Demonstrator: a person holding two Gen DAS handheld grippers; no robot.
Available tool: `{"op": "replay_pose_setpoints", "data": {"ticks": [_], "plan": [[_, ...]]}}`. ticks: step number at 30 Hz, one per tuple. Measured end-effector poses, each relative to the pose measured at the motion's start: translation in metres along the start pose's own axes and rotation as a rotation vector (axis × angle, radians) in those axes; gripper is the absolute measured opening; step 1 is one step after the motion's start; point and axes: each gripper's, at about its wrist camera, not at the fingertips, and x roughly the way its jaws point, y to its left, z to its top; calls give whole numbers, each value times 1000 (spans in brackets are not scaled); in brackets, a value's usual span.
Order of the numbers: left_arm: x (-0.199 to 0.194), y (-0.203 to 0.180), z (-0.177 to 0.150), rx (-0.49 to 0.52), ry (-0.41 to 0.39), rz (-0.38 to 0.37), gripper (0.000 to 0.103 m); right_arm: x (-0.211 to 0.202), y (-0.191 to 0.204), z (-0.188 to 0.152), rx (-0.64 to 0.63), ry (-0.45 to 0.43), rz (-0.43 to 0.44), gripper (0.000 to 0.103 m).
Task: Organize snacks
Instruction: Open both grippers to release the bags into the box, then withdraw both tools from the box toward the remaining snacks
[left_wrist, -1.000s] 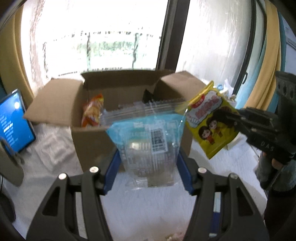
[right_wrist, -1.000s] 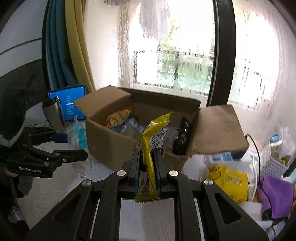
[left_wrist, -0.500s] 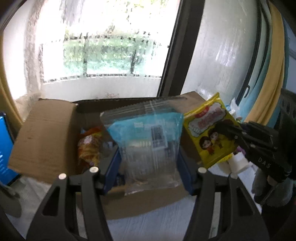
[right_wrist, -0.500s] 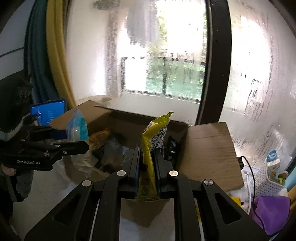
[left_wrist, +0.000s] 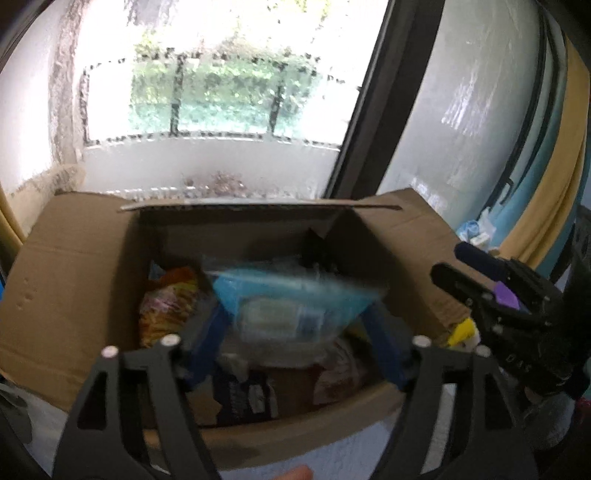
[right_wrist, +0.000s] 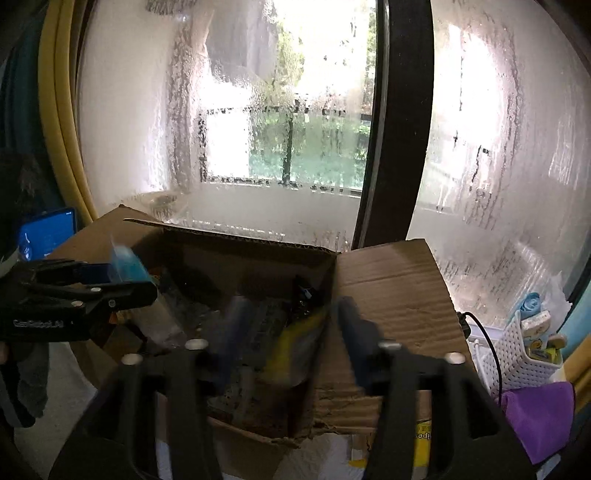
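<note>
While both grippers are held over the open cardboard box (left_wrist: 74, 280), the left gripper (left_wrist: 295, 332) is seen opening with the blue packet (left_wrist: 291, 306) loose between its jaws, and the right gripper (right_wrist: 288, 332) opening around the blurred yellow packet (right_wrist: 291, 339) inside the box.

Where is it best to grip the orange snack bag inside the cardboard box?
Grip the orange snack bag by its crumpled upper edge, from above: it stands against the left wall of the cardboard box, so only the open top gives access.
</note>
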Motion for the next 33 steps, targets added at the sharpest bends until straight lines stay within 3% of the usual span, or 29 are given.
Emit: {"op": "replay_pose_setpoints", "data": {"ticks": [12, 16, 25, 33], "plan": [[-19, -5, -7, 16, -3, -1, 85, -26, 12, -9, -14, 4, 60, 55], [-24, 3, -10, 18, -15, 56, 85, -37, 14, -12, -15, -5, 63, 55], [-63, 6, -21, 12, -74, 93, 85, -51, 16, -19, -5, 1, 74, 55], [-95, -19, -53, 60, -90, 102, 85, -71, 26, -30, -6, 6, 104, 55]]}}
